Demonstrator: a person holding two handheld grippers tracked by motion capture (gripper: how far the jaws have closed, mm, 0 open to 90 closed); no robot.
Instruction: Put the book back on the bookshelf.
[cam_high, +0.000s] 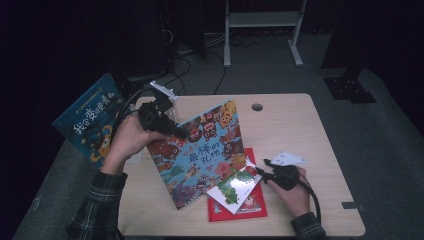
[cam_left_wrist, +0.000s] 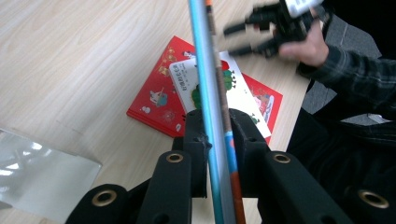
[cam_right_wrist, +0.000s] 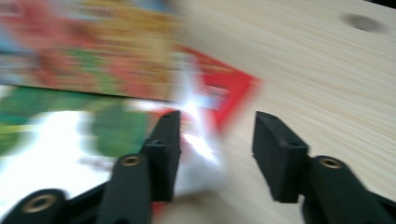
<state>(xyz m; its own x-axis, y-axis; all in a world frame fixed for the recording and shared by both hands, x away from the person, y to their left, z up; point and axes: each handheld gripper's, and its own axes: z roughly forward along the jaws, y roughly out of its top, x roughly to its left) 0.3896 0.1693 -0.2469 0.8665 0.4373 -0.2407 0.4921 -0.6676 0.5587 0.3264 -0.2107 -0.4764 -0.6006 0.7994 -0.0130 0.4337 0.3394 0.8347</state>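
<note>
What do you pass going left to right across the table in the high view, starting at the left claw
Left claw → big blue picture book it holds tilted up → white book on the red book → right claw.

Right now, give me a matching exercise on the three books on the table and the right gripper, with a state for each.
Things:
1. big blue book
2. red book
3. white book
4. right gripper

States:
A. flat on the table, at the bottom of the pile
B. jaws apart, nothing between them
C. tilted up, clamped in the left gripper
D. lying on the red book

Pairs: 1-C, 2-A, 3-D, 4-B
</note>
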